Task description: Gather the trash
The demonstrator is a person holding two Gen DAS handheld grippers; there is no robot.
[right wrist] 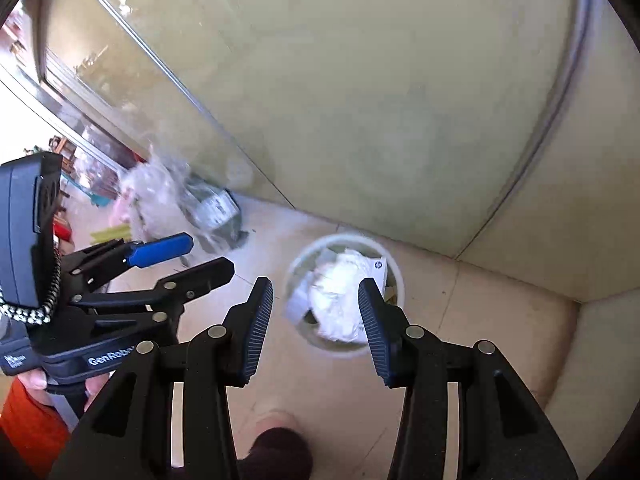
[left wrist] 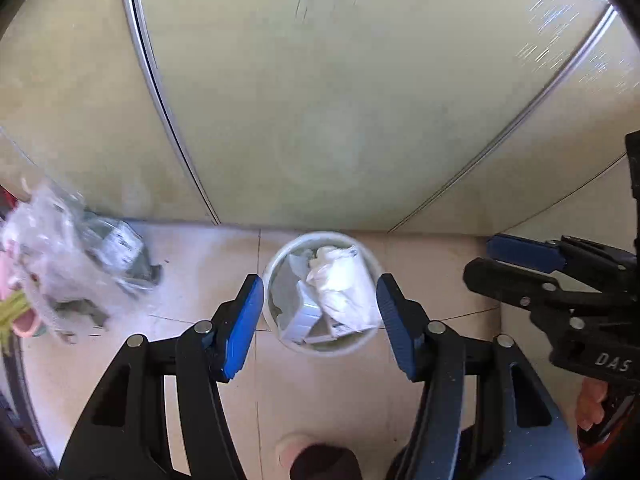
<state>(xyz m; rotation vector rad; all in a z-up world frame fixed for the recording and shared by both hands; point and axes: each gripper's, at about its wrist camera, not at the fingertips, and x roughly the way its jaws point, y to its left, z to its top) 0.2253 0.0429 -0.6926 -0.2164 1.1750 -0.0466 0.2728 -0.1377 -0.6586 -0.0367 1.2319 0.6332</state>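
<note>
Hanging above the round waste bin [left wrist: 320, 292] already stuffed with crumpled white paper [left wrist: 340, 288], the left gripper [left wrist: 320, 320] and right gripper [right wrist: 316, 328] both gape half-open and empty, so the next pickup probably means swinging toward the clear plastic bag [left wrist: 60, 256] lying by the wall.

Both grippers point steeply downward, side by side. The left gripper [left wrist: 320, 320] has its jaws parted with nothing between its pads. Just to its right, the right gripper [right wrist: 316, 328] is likewise parted and empty, fingers [left wrist: 590, 404] wrapping its handle.
</note>
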